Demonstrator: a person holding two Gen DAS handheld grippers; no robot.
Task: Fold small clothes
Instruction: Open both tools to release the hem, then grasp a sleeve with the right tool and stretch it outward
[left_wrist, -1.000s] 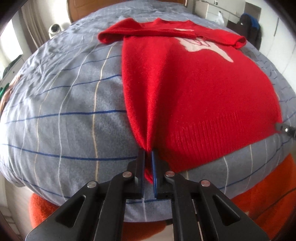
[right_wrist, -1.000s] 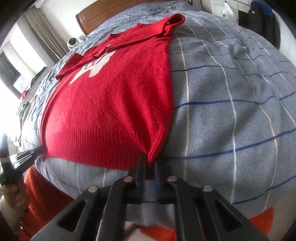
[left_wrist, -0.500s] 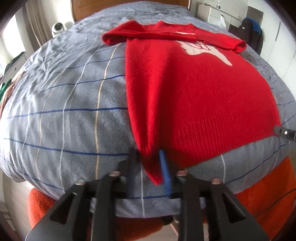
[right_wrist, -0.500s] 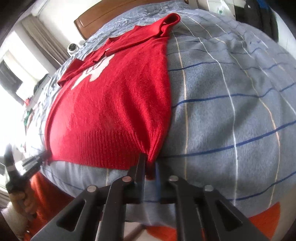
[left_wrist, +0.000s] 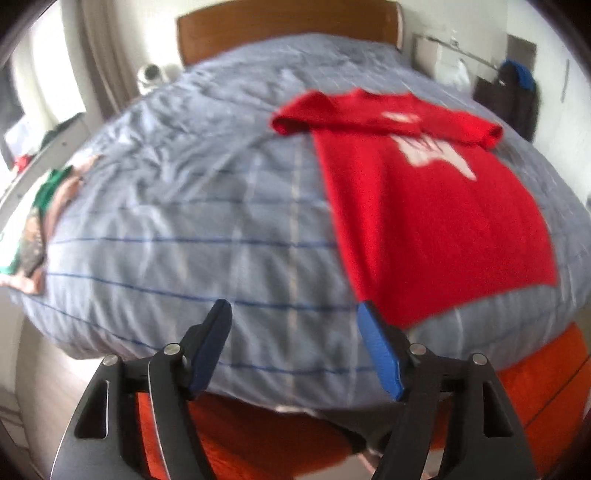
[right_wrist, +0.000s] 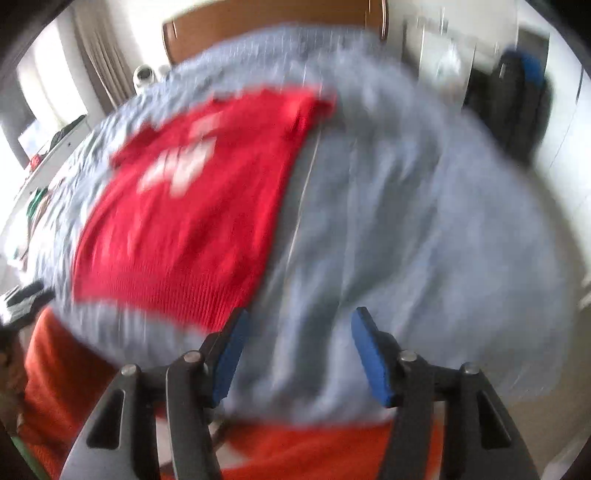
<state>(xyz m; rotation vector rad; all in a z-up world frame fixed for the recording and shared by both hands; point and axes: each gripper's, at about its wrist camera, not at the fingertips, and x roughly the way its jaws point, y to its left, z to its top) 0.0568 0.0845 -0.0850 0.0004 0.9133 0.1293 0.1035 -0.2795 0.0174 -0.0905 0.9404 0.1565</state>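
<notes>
left gripper (left_wrist: 293, 310): two black angular arms with slot cut-outs, low in the frame
left pads (left_wrist: 380, 354): blue, long, flat
left screws: round silver heads, two per arm
right gripper (right_wrist: 299, 317): same black arms, silver screws
right pads (right_wrist: 371, 356): blue, thick, flat

The sweater (left_wrist: 424, 221) lies flat on the bed (left_wrist: 184, 229), toward 2 o'clock in the left wrist view, its sleeves folded across at the far end. A headboard (left_wrist: 288, 33) stands behind at 12; other clothes (left_wrist: 40, 221) lie at 9.
</notes>
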